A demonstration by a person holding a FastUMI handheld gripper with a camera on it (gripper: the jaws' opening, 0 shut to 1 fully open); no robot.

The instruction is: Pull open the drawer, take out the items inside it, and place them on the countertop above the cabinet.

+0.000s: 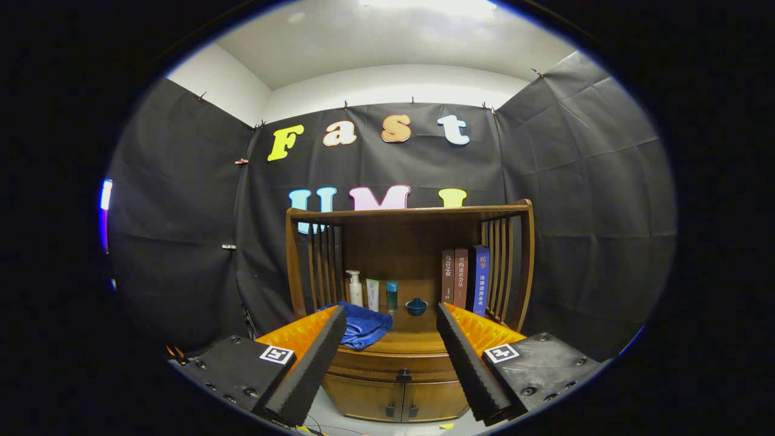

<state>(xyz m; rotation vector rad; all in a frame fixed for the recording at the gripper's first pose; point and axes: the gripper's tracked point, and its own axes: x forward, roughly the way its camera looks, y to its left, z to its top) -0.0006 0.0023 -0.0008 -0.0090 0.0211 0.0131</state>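
The gripper (390,312) is spread wide, holding nothing. At lower centre, beyond its fingers, the drawer (393,361) sits closed. Three books (466,281) at centre-right carry Chinese titles, illegible here.

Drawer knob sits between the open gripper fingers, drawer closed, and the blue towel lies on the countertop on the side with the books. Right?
Not quite. In the gripper view the blue towel lies opposite the books, beside the bottles. The rest holds: the gripper is open, the drawer closed, its knob between the fingers.
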